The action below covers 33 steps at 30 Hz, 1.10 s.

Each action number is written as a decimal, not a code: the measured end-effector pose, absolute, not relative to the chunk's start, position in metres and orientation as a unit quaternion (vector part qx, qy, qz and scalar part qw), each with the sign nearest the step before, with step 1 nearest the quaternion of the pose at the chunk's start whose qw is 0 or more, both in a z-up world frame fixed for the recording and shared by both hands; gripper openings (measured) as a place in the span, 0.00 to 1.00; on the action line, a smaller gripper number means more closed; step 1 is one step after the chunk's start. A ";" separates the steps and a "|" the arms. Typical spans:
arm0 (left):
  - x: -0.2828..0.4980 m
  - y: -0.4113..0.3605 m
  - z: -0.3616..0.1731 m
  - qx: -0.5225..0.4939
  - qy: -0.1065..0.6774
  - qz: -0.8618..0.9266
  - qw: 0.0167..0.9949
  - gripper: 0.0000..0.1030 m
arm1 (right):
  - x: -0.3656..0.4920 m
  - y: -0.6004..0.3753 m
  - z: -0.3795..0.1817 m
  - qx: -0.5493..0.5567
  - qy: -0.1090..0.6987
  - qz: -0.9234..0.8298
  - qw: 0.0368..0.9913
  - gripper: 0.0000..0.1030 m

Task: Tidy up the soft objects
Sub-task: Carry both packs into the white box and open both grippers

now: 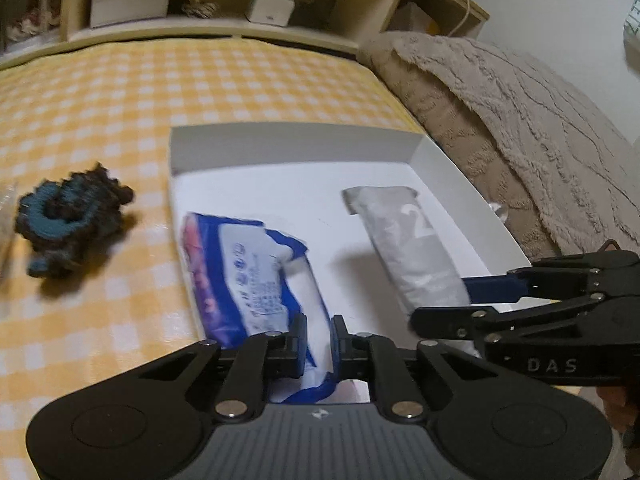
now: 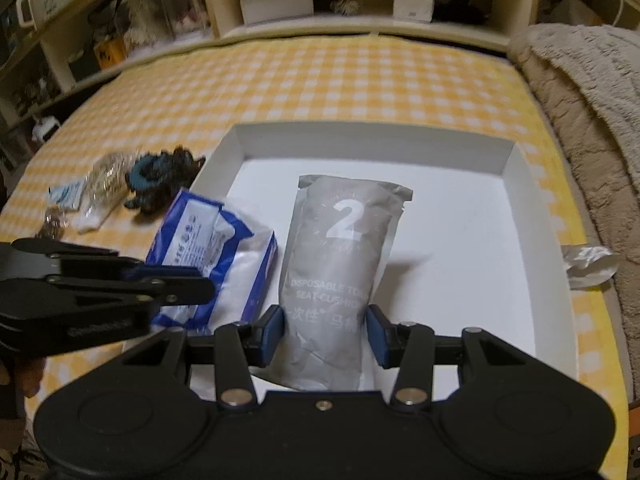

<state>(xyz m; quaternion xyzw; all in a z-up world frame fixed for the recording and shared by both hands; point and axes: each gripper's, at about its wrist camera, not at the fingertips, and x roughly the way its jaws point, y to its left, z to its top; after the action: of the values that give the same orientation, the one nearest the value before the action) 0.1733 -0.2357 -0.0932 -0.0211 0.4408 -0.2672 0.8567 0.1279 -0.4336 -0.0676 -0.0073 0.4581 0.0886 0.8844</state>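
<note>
As both grippers clamp, two packs (image 2: 340, 264), one box (image 2: 520, 184)

Blue-and-white soft pack (image 2: 216, 256), crinkled, lying slanted at the left edge of the shallow white box (image 2: 516, 168), its near end pinched. Grey pouch (image 2: 340, 280) printed with a large 2, lying lengthwise in the box's middle, just beside the blue pack. Dark blue-and-brown knitted bundle (image 1: 72, 224) resting on the yellow check cloth (image 1: 240, 88), left of the box.
</note>
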 end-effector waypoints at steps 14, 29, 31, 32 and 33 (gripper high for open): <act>0.178 -0.218 -0.054 0.058 0.395 -0.252 0.882 0.15 | 0.132 -0.445 -0.080 0.006 0.478 0.077 0.875 0.45; 0.175 -0.237 -0.096 0.148 0.423 -0.273 0.852 0.15 | 0.140 -0.436 -0.094 -0.011 0.511 0.091 0.855 0.47; 0.175 -0.234 -0.092 0.138 0.422 -0.274 0.853 0.19 | 0.141 -0.433 -0.097 -0.021 0.517 0.092 0.851 0.57; 0.174 -0.232 -0.090 0.133 0.422 -0.272 0.854 0.24 | 0.140 -0.432 -0.097 -0.025 0.516 0.089 0.852 0.59; 0.174 -0.233 -0.088 0.131 0.422 -0.271 0.855 0.26 | 0.140 -0.432 -0.096 -0.027 0.513 0.087 0.854 0.62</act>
<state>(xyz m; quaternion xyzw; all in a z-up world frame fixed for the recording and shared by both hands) 0.1737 -0.2330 -0.0877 0.1306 0.4216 -0.2710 0.8554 0.1400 -0.4318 -0.0959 -0.0268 0.5129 0.0866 0.8536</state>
